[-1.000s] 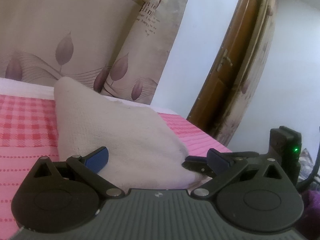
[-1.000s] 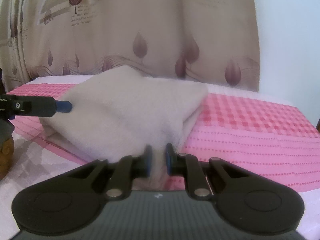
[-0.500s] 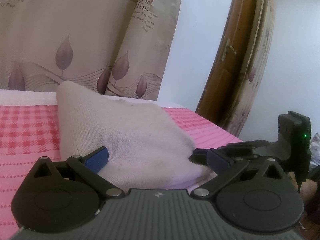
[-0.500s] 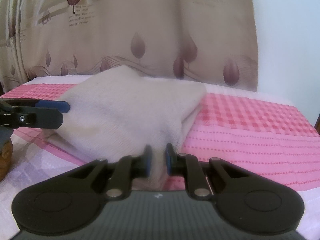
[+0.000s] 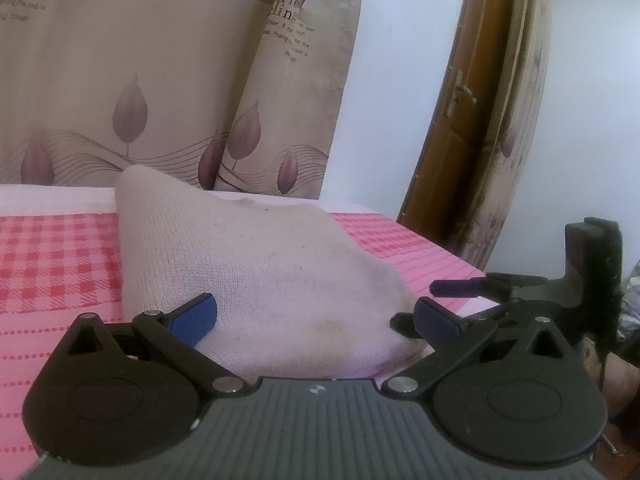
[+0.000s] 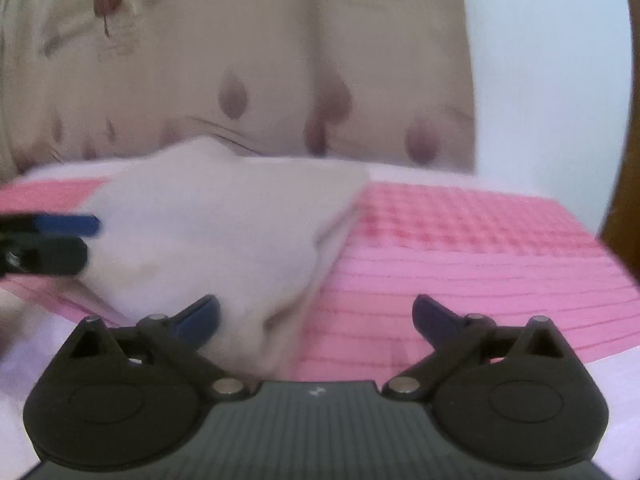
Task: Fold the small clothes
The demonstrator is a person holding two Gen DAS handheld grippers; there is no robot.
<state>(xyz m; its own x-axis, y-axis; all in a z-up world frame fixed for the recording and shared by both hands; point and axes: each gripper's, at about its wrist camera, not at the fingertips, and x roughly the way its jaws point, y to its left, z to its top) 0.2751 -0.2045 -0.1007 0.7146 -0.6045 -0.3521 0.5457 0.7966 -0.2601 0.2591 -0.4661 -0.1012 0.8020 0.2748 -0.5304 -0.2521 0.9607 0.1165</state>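
The beige knit garment (image 6: 224,240) is lying doubled over on the pink bedcover (image 6: 460,248), just ahead of both tools. The right gripper (image 6: 316,312), jaws just sprung wide, is releasing its near corner; the left gripper (image 5: 316,316) is gaping too. Through the blur, one fold seems done, perhaps more remaining.

Both wrist views low, close, facing curtain (image 5: 168,80), sharing cream garment (image 5: 256,272)

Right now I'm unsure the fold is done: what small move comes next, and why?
Probably draw both grippers back: the right gripper has just been opening, no pad pressing the beige garment, and the left gripper is open too, so the cloth lies free on the pink bedspread.
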